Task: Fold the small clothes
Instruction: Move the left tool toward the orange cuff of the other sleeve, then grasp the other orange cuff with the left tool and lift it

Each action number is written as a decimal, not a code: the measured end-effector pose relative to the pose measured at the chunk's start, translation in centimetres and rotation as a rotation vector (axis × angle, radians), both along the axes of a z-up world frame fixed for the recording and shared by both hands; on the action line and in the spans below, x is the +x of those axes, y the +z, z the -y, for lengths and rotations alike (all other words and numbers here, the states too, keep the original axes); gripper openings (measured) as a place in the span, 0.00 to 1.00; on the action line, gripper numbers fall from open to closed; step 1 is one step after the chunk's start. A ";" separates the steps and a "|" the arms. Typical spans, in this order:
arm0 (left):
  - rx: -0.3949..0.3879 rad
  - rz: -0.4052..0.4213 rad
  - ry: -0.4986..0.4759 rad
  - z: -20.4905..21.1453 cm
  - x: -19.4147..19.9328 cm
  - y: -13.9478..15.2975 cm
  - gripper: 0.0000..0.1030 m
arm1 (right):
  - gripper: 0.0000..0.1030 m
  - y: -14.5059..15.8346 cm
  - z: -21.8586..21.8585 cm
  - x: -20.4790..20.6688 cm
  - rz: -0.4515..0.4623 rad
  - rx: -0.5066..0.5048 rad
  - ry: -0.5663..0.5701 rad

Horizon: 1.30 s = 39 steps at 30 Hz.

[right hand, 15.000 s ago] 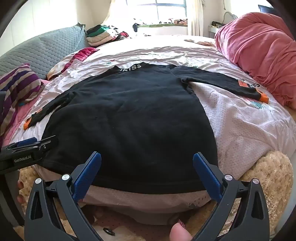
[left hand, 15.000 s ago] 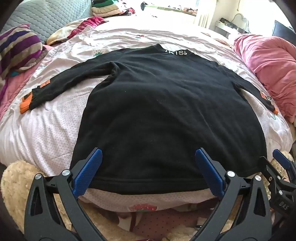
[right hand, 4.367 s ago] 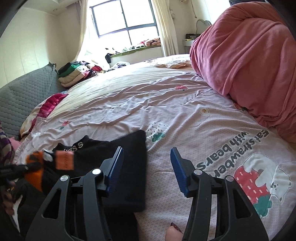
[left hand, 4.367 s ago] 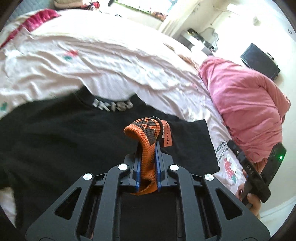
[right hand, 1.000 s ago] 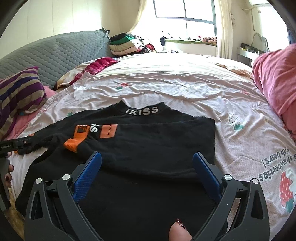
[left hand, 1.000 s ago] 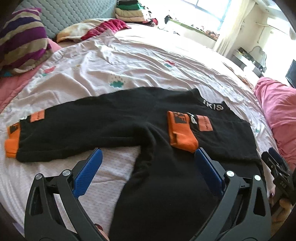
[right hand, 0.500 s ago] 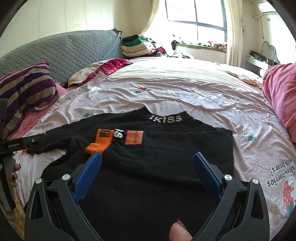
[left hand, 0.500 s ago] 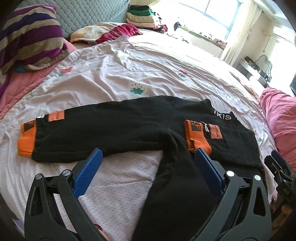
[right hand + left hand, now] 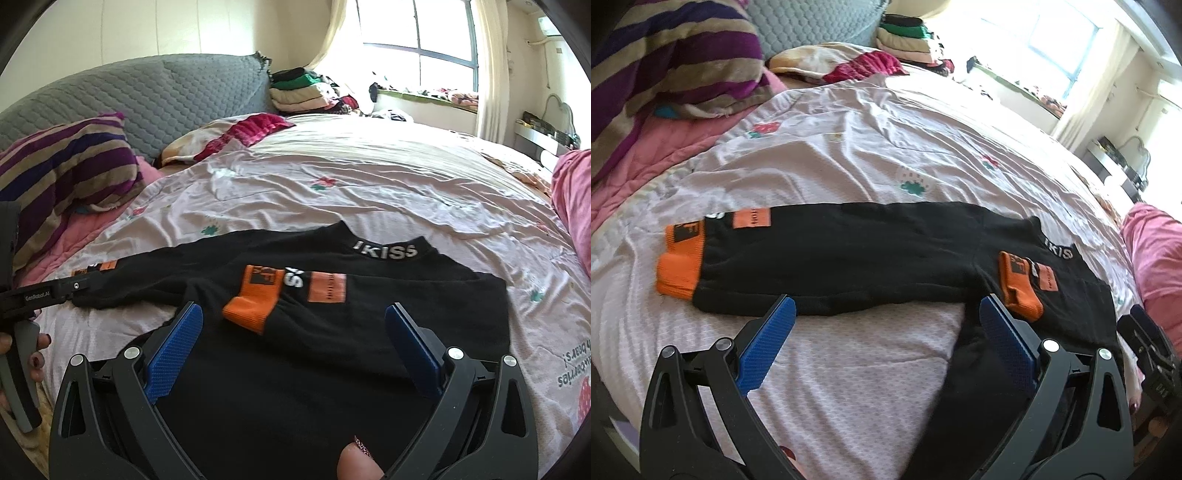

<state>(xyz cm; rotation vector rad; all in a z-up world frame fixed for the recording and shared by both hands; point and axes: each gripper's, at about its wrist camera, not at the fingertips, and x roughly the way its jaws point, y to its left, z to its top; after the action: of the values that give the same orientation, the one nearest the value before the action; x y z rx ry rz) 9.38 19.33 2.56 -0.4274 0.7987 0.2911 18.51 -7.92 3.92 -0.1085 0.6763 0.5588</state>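
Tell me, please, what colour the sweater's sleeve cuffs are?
Orange cuffs; clearest in the right wrist view.

A home bedroom: a bed (image 9: 369, 177) with a grey quilted headboard (image 9: 147, 96), a striped pillow (image 9: 66, 162) below it, folded clothes (image 9: 303, 90) beside it.

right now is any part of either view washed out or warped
Left wrist view: the window at top right is blown out to white, and the fisheye bends the bed into a dome. Right wrist view: the window glares too, but the black shirt stays sharp.
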 end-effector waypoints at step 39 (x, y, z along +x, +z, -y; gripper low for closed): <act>-0.256 -0.090 0.272 -10.8 -3.6 -5.7 0.91 | 0.96 -3.6 -13.1 0.4 -0.080 -0.071 0.197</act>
<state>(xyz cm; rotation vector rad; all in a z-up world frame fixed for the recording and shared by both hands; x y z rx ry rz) 5.77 30.09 -3.14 -0.7711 0.8700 0.4655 18.90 5.16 0.30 -0.2220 0.7689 0.7311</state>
